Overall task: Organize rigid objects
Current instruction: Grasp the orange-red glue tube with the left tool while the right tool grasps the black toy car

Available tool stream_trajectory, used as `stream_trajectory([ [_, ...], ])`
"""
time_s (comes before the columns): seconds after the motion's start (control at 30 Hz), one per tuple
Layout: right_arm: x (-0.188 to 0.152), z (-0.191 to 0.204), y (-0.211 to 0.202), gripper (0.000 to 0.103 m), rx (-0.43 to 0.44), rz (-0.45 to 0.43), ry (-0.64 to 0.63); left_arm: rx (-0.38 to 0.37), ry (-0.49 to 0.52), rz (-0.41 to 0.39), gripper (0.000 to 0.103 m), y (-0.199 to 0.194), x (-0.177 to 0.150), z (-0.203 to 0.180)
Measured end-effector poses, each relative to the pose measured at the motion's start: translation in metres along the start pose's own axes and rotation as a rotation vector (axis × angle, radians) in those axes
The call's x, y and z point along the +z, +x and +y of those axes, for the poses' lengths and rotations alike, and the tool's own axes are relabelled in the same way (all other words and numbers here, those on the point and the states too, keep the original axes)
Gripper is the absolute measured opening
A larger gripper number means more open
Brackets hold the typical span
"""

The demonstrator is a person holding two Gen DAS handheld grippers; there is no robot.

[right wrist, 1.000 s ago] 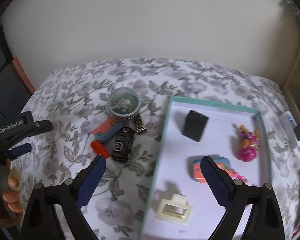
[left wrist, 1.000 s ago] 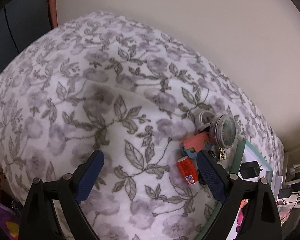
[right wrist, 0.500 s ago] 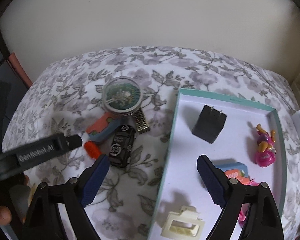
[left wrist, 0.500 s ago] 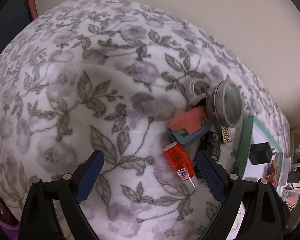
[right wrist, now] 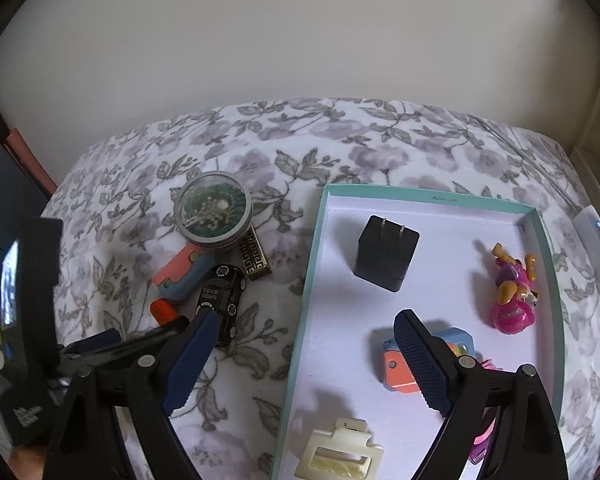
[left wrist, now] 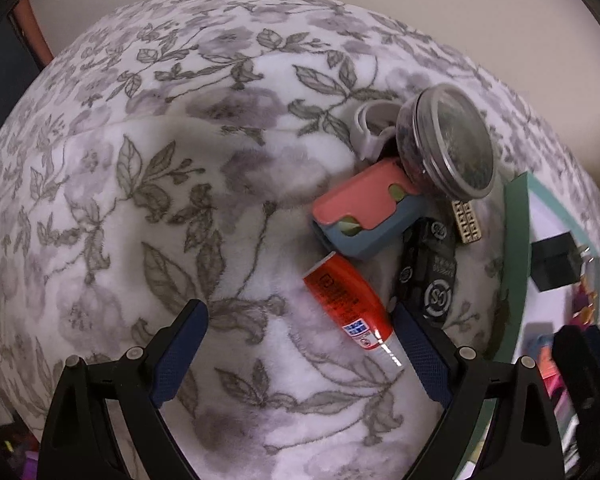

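Observation:
A pile lies on the floral blanket: a red tube (left wrist: 346, 306) (right wrist: 162, 310), a pink-and-blue case (left wrist: 366, 212) (right wrist: 180, 274), a black toy car (left wrist: 430, 270) (right wrist: 222, 302), a round clear-lidded tin (left wrist: 446, 146) (right wrist: 213, 210), a gold patterned block (left wrist: 466, 222) (right wrist: 254, 254) and a white ring-shaped piece (left wrist: 370, 126). My left gripper (left wrist: 300, 340) is open, low over the blanket, its right finger beside the tube. My right gripper (right wrist: 304, 352) is open above the teal box's (right wrist: 312, 248) left wall. The box holds a black charger (right wrist: 386, 252), a pink figure (right wrist: 514, 296), a cream hair clip (right wrist: 338, 458) and an orange-and-blue case (right wrist: 400, 370).
A beige wall runs behind the blanket-covered surface. A dark cabinet and red strip (left wrist: 32, 32) stand at the left edge. A white device with a blue light (right wrist: 592, 236) lies right of the box. The blanket's left half (left wrist: 120, 200) holds nothing.
My left gripper has moved down and right toward the pile, so the red tube now lies by its right finger. My right gripper has shifted slightly; the left gripper now shows at its lower left.

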State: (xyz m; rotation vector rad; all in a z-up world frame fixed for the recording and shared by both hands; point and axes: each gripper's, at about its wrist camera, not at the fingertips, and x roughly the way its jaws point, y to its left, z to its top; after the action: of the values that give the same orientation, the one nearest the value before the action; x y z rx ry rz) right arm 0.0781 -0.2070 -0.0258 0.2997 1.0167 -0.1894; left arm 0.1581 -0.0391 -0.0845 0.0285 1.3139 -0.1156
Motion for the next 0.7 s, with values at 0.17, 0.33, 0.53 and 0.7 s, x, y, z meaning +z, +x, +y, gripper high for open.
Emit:
stream_trajectory([
  [0.17, 0.000, 0.002, 0.001, 0.091, 0.005, 0.002, -0.004, 0.045, 0.032, -0.010, 0.094, -0.002, -0.002, -0.008],
  [0.33, -0.002, 0.002, 0.005, 0.090, 0.003, 0.016, -0.005, 0.088, 0.084, -0.015, 0.094, -0.003, -0.002, -0.028],
  [0.53, -0.002, 0.002, 0.005, 0.090, 0.010, 0.017, -0.005, 0.088, 0.085, 0.003, 0.094, -0.002, -0.005, -0.031],
  [0.7, -0.003, 0.007, 0.009, 0.088, 0.027, 0.027, -0.008, 0.119, 0.053, 0.021, 0.094, -0.003, -0.005, -0.013],
])
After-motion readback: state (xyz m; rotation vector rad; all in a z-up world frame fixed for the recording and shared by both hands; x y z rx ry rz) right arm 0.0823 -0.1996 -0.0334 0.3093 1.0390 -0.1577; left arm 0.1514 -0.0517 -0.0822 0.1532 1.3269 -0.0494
